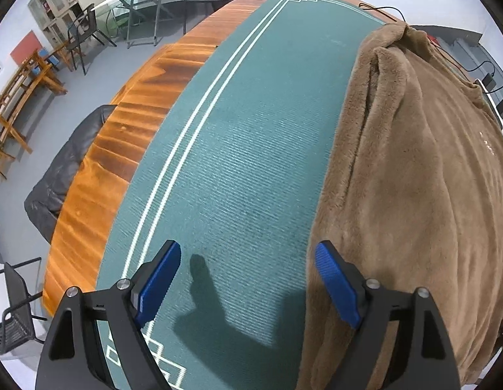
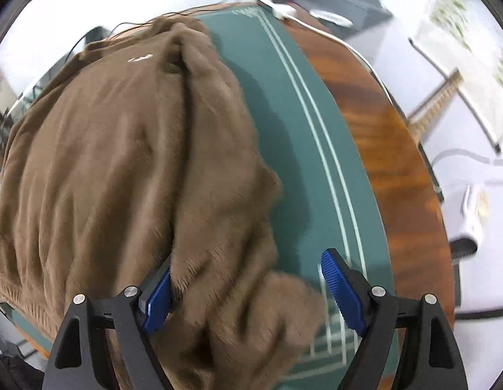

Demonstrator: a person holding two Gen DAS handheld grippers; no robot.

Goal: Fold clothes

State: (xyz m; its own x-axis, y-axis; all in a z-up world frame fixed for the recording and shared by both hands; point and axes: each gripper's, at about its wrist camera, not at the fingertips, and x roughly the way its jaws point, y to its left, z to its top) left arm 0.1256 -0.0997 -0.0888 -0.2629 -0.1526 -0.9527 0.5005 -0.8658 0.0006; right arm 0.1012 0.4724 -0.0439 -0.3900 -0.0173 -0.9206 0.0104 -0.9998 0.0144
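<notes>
A brown fleece sweater point(image 1: 414, 162) lies on a green mat point(image 1: 251, 130), filling the right side of the left wrist view. My left gripper point(image 1: 248, 250) hangs open above bare mat, its right finger point(image 1: 336, 282) at the sweater's left edge. In the right wrist view the sweater point(image 2: 121, 146) lies front up with small white lettering on the chest. Its right sleeve point(image 2: 225, 162) is folded along the body, with the cuff point(image 2: 284, 305) near the mat's corner. My right gripper point(image 2: 248, 263) is open over that sleeve. Fabric hides part of its left pad point(image 2: 157, 302); the right pad point(image 2: 342, 289) is clear.
The mat sits on a wooden table point(image 1: 121, 136) with its edge point(image 2: 397, 162) close to both sides. Cables and black chargers point(image 1: 488, 81) lie at the far edge, with a white cable point(image 2: 349, 45). A dark padded seat point(image 1: 63, 175) and chairs point(image 1: 85, 32) stand beyond.
</notes>
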